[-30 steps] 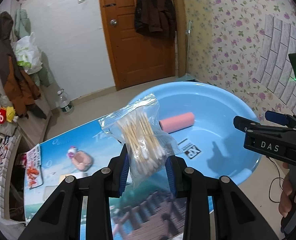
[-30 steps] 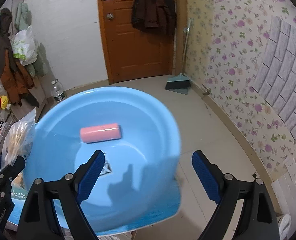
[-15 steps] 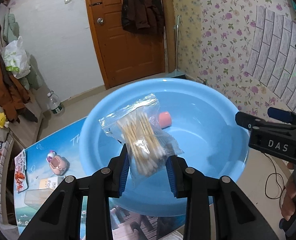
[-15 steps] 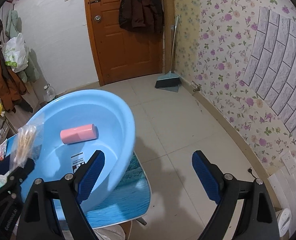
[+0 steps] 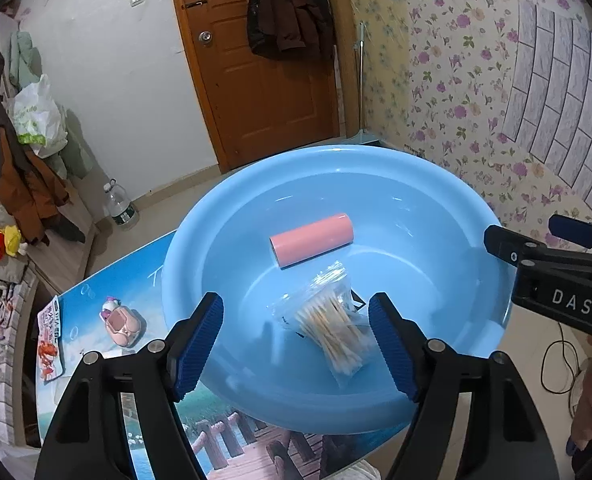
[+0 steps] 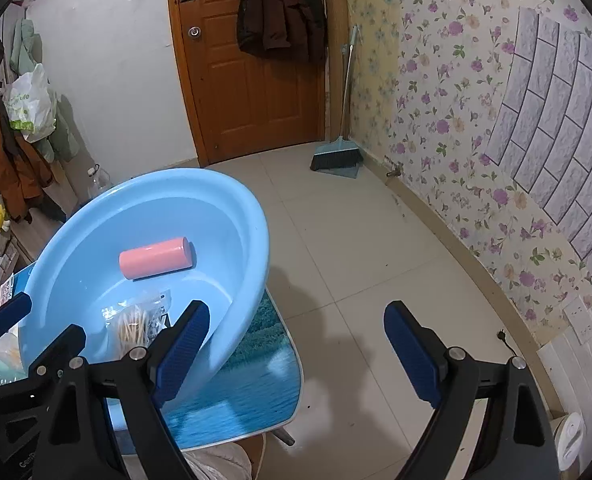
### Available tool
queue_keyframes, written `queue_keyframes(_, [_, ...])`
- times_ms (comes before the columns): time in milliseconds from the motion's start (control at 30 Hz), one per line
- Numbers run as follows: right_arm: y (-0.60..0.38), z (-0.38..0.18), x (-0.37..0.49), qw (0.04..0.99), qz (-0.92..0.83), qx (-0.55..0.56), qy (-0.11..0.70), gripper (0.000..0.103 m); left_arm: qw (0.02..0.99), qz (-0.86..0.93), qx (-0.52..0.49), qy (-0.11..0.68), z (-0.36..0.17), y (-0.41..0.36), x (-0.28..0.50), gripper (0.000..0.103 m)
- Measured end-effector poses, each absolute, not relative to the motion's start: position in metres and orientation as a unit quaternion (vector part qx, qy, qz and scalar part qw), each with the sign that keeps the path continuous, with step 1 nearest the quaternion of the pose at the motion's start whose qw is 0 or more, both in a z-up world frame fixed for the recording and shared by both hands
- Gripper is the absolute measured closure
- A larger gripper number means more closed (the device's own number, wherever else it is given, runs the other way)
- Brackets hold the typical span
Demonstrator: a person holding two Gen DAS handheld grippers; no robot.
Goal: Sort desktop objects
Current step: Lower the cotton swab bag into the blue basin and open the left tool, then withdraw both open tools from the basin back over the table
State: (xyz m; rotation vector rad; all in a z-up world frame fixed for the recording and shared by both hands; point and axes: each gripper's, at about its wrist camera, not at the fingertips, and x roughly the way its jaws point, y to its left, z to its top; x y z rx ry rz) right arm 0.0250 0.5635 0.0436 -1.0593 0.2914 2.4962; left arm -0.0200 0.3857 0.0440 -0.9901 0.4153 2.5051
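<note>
The left gripper (image 5: 296, 344) is opening, empty — the bag of cotton swabs (image 5: 330, 330) is lying loose in the blue basin (image 5: 436, 176). Light, crinkly, slippery; I'd pinch the bundled middle. Beyond, the pink roll (image 5: 311, 239) is resting; the right gripper (image 6: 296, 354) is hanging wide open, empty.

Brown wooden door (image 6: 251, 68), dark coat (image 6: 281, 8) hung on it. Floral wallpaper (image 6: 436, 92) right, white wall (image 6: 107, 80) left. Pale tiled floor (image 6: 368, 240); broom (image 6: 338, 152) in corner.
</note>
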Motion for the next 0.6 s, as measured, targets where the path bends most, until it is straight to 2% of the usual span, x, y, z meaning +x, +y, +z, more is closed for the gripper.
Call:
queue_keyframes(233, [0.560,0.045,0.026,0.205,0.896,-0.380,0.104,0.013,0.202,0.902,-0.356,0.138,0.048,0.380,-0.022,0.028])
queue_keyframes(400, [0.551,0.046,0.027,0.204,0.897,-0.380,0.101,0.013,0.200,0.902,-0.357,0.135,0.051,0.376,-0.021,0.023])
queue_keyframes(500, [0.550,0.047,0.028,0.203,0.897,-0.379,0.103,0.013,0.198,0.906,-0.351,0.131,0.055,0.372,-0.019,0.014])
queue_keyframes(600, [0.547,0.048,0.028,0.203,0.897,-0.379,0.101,0.013,0.197,0.909,-0.345,0.124,0.059,0.366,-0.017,0.010])
